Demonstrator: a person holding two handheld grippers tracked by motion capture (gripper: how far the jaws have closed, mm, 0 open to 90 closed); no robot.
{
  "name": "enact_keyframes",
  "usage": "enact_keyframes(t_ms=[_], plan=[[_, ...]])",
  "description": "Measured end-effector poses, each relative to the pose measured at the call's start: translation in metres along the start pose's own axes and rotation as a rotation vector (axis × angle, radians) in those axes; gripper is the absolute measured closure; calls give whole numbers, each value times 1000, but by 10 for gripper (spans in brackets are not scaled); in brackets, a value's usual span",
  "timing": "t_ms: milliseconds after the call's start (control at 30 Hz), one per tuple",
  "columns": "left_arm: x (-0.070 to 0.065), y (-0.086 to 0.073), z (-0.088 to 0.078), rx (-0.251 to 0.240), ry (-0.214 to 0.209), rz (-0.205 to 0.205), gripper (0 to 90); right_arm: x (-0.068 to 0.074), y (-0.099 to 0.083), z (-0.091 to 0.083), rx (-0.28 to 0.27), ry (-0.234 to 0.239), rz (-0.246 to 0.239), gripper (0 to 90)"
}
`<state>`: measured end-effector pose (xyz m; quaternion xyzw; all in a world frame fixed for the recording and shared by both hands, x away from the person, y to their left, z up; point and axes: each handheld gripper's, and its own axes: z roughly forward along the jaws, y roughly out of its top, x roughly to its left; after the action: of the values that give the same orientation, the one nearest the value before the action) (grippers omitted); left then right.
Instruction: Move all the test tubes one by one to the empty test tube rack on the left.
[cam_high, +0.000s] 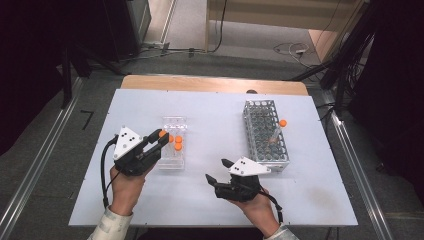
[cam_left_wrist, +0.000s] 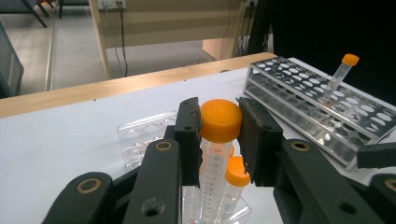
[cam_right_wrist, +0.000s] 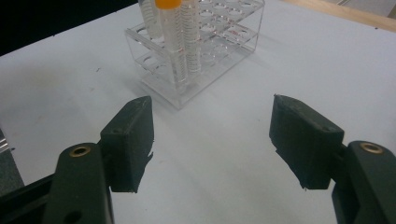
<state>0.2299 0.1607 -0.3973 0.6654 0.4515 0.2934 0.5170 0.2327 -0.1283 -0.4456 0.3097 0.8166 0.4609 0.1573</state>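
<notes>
Orange-capped tube (cam_left_wrist: 219, 122) is clamped at its cap by the left gripper (cam_left_wrist: 219, 135) above the clear rack (cam_high: 173, 145); right gripper (cam_right_wrist: 212, 140) jaws are held apart, empty.

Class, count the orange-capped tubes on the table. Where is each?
4: one in the left gripper, at the clear rack; two standing there; one in the metal rack.

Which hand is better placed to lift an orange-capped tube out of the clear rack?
Left. The left gripper is already shut on the orange-capped tube in the clear rack; the right gripper is open, apart from it.
</notes>
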Motion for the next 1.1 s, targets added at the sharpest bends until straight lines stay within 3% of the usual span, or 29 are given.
enact_keyframes(t_ms=[633,1100], plan=[[-6,-19,14,46,43,39,696,-1,0,-2,-5,-1,-5,291],[-6,-24,15,50,46,12,656,-2,0,-4,-5,-3,-2,292]])
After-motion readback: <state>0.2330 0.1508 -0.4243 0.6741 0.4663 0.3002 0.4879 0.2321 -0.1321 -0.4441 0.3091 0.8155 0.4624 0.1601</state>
